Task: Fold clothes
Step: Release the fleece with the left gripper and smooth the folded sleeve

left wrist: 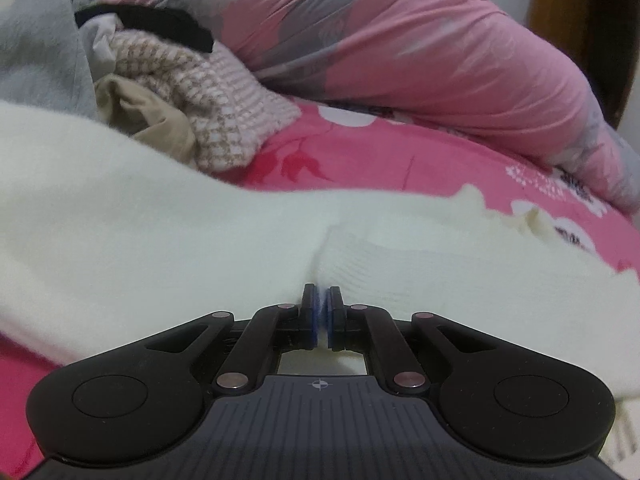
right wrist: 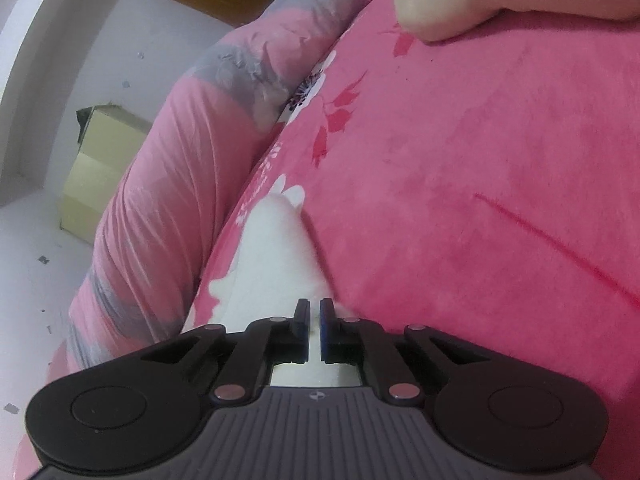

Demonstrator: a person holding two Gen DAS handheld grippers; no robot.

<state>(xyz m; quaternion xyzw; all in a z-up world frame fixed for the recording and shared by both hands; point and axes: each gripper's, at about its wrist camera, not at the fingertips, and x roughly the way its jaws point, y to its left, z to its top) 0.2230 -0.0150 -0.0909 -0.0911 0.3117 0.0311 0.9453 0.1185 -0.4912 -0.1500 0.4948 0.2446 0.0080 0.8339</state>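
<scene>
Bed scene, from my two handheld grippers. The pink floral bedsheet [left wrist: 400, 152] fills the ground ahead of both tools. Beyond it, a rolled pink-and-grey quilt [left wrist: 420, 40] lies across the far side in my left view; in my right view it runs up the left of my tool.

The cream knit garment [left wrist: 160, 220], the thing I am folding, spreads wide directly ahead of my left gripper [left wrist: 321, 300] and to both sides of it, with a ribbed, scalloped hem off to its right. My left gripper's jaws are pressed together on a raised pinch of this cream knit, the fabric puckering into a crease just past the tips.

A pile of other clothes [left wrist: 192, 96], checked knit, tan cloth and a black piece, sits beyond the garment to the upper left of my left tool, beside a grey cloth [left wrist: 36, 32].

My right gripper [right wrist: 315, 312] has a narrow strip of the same white knit [right wrist: 276, 248] running between its jaws and onward ahead. The jaws stand nearly together with only a slim gap, closed on that strip.

A cardboard box [right wrist: 96, 168] stands on the floor far left of my right tool.
</scene>
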